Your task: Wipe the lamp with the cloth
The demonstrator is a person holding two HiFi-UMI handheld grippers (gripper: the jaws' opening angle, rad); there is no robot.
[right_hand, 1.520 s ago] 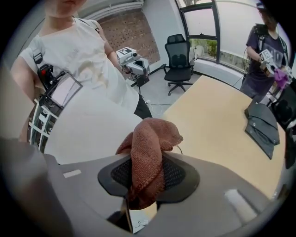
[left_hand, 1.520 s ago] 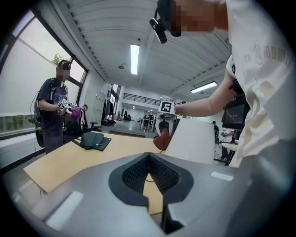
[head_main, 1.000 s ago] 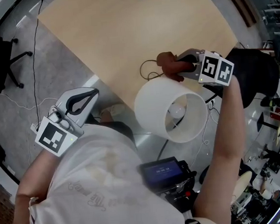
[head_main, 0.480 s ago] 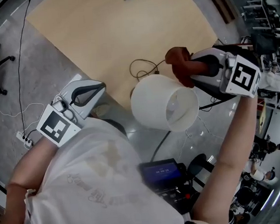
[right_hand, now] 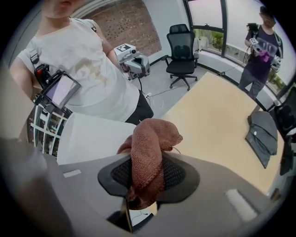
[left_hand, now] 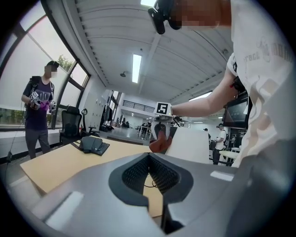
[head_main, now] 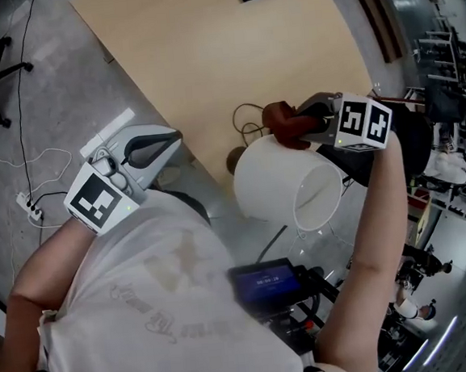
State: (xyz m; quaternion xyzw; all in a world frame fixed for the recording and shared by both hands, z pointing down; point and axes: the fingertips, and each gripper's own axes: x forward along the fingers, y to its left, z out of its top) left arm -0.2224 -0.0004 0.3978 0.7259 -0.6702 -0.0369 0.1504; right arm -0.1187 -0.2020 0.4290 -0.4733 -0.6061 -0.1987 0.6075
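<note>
In the head view, the right gripper (head_main: 299, 127) is pinching the one brown cloth (head_main: 278, 123) and holding it at the upper edge of the single white lamp (head_main: 286, 189), seemingly touching the shade. The lamp is tilting at the edge of the table (head_main: 205, 54), so the wiping step looks under way. The left gripper (head_main: 170, 136) is hanging well apart from the lamp. In the left gripper view, its jaws are pressing together on nothing. In the right gripper view, the cloth is bulging out between the jaws, just beside the shade. Next, I judge, the cloth needs dragging round the shade under light pressure. There are two grippers in all.
</note>
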